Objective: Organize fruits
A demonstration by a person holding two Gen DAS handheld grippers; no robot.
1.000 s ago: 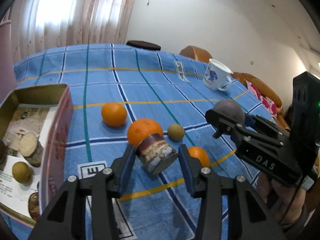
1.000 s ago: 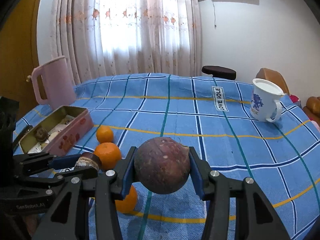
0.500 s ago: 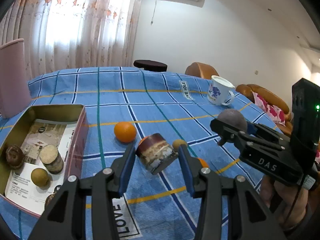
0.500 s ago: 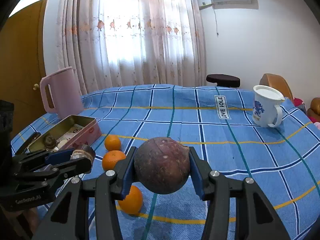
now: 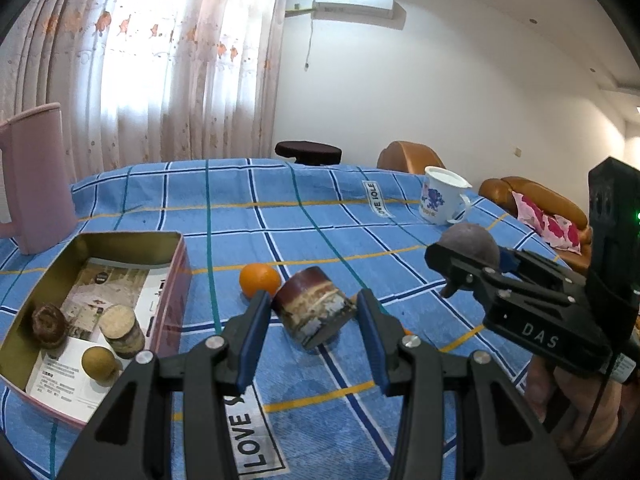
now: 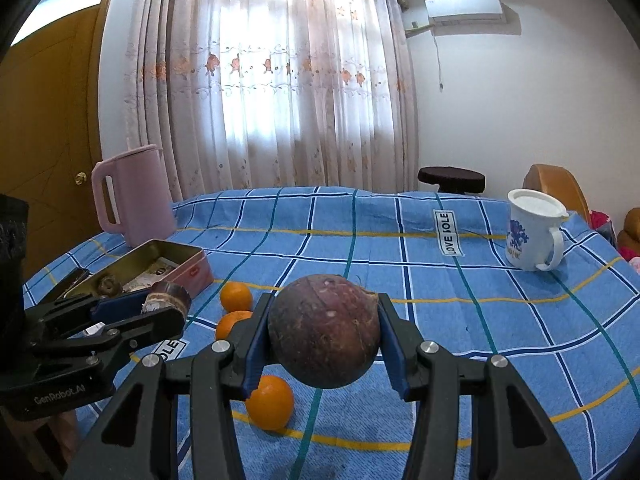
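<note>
Fruits are held above the blue checked tabletop (image 5: 280, 216): a round purple-brown fruit (image 6: 324, 330) is clamped in the right tongs (image 6: 323, 344) at centre frame, while a brown banded cylinder (image 5: 314, 312) is gripped in the left tongs (image 5: 312, 332). Three oranges (image 6: 270, 402) are seen on the cloth at lower left, near the open tin (image 5: 132, 240).

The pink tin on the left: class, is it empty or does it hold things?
Not empty. The open pink tin holds a printed sheet, a round brown fruit, a cut cylinder piece and a dark knobbly fruit.
</note>
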